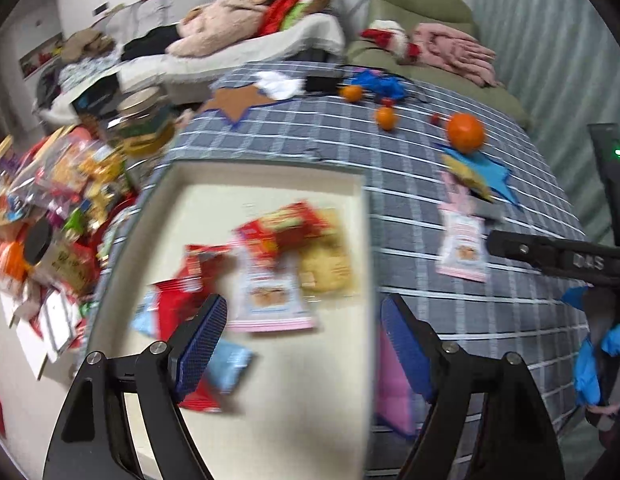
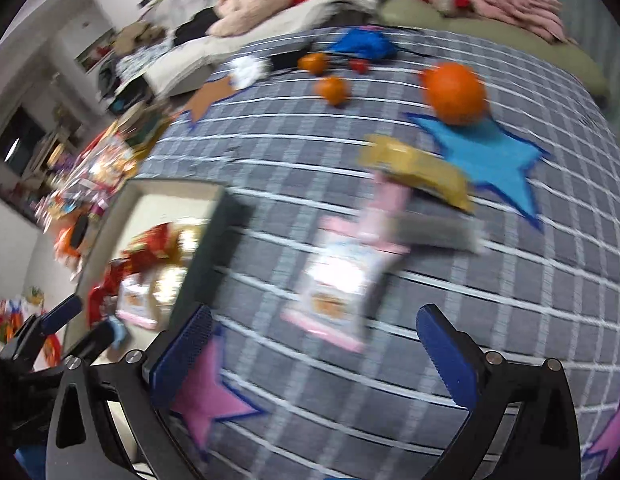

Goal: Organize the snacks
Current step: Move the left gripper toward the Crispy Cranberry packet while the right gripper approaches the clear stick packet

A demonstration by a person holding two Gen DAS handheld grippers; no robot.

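A cream tray point(image 1: 270, 186) on the checked cloth holds several snack packets: a red one point(image 1: 278, 228), a yellow one point(image 1: 329, 266) and a pink one point(image 1: 270, 300) among them. My left gripper point(image 1: 302, 312) hangs open over the tray's near part, nothing between its blue pads. On the cloth to the right lie a pink packet point(image 2: 337, 284), a second pink packet point(image 2: 385, 208), a grey one point(image 2: 437, 232) and a yellow one point(image 2: 417, 172). My right gripper point(image 2: 315, 320) is wide open just short of the nearest pink packet, not touching it. The picture is blurred.
A big orange point(image 2: 455, 92) sits on a blue felt star point(image 2: 489, 156); two small oranges point(image 2: 331, 88) lie farther back. A pink felt star point(image 2: 206, 392) is under my right gripper. A heap of loose snacks point(image 1: 62, 200) and a jar point(image 1: 146, 124) stand left of the tray.
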